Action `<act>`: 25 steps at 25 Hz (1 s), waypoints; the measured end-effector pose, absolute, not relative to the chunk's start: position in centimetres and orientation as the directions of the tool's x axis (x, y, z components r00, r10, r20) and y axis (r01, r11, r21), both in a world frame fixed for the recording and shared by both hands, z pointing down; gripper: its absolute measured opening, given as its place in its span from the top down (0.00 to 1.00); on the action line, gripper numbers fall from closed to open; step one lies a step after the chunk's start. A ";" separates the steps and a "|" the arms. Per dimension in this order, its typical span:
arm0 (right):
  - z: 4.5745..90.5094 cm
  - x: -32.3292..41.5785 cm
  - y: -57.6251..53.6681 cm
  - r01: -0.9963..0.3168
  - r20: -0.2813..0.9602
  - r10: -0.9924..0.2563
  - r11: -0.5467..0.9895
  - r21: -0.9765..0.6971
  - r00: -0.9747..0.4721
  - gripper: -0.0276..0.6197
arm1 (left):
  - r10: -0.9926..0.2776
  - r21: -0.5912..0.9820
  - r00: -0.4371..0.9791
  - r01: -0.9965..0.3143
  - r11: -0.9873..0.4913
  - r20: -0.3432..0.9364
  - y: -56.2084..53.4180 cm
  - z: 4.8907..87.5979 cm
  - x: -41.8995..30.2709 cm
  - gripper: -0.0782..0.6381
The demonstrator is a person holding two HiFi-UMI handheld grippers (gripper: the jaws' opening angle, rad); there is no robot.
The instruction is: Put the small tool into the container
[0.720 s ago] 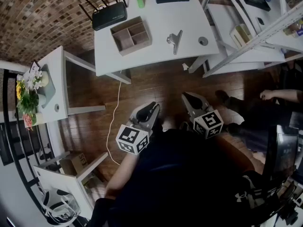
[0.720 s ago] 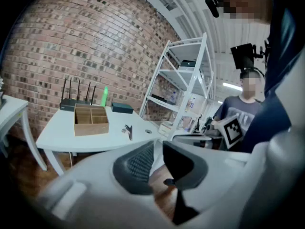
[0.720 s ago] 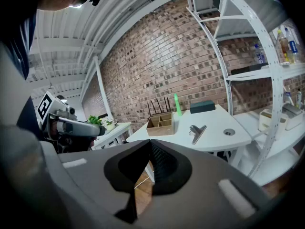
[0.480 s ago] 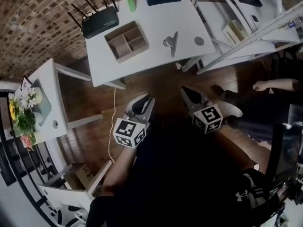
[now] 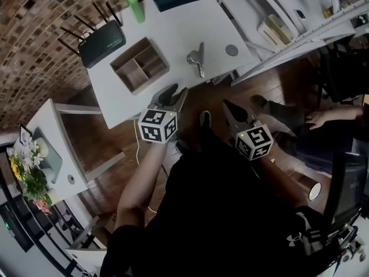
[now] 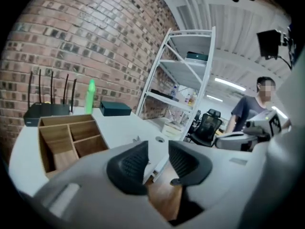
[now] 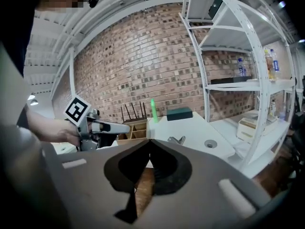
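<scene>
Compartmented wooden container (image 5: 139,66) — seemingly metal tool (image 5: 196,57)

I record a white rectangular bench (image 5: 173,33), smooth and matt. The open brown compartmented container (image 5: 139,66) reads as bare, matt wood. The small silver clip tool (image 5: 197,57) is bright polished metal. The black antenna router (image 5: 102,36) looks like matt plastic. The red-brown brick wall (image 5: 34,39) is rough, and the dark plank floor (image 5: 109,134) is wood with a slight sheen.

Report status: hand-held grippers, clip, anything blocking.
Left hand-held gripper open, empty, at table edge. Right hand-held gripper shut, empty, short of table. Metal clip on table beside wooden organizer, untouched. Nothing blocking it.
</scene>
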State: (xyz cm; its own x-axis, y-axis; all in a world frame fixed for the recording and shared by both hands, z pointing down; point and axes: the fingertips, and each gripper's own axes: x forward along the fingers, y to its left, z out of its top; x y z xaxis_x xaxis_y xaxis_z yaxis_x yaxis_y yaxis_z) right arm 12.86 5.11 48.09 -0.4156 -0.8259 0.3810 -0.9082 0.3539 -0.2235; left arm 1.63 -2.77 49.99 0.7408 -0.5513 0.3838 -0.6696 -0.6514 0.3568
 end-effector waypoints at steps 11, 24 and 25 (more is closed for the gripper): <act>49.8 19.2 -3.9 -0.873 0.343 -0.821 0.341 -0.348 -0.457 0.94 | -0.470 0.492 0.630 -0.776 -0.394 0.618 -13.8 61.2 8.8 0.70; 51.8 22.0 -8.6 -0.840 0.354 -0.786 0.359 -0.407 -0.507 0.94 | -0.405 0.444 0.536 -0.843 -0.303 0.741 -17.6 66.6 10.2 0.75; 51.8 22.1 -8.9 -0.839 0.351 -0.786 0.363 -0.405 -0.509 0.94 | -0.400 0.448 0.541 -0.840 -0.306 0.740 -17.6 66.7 10.3 0.78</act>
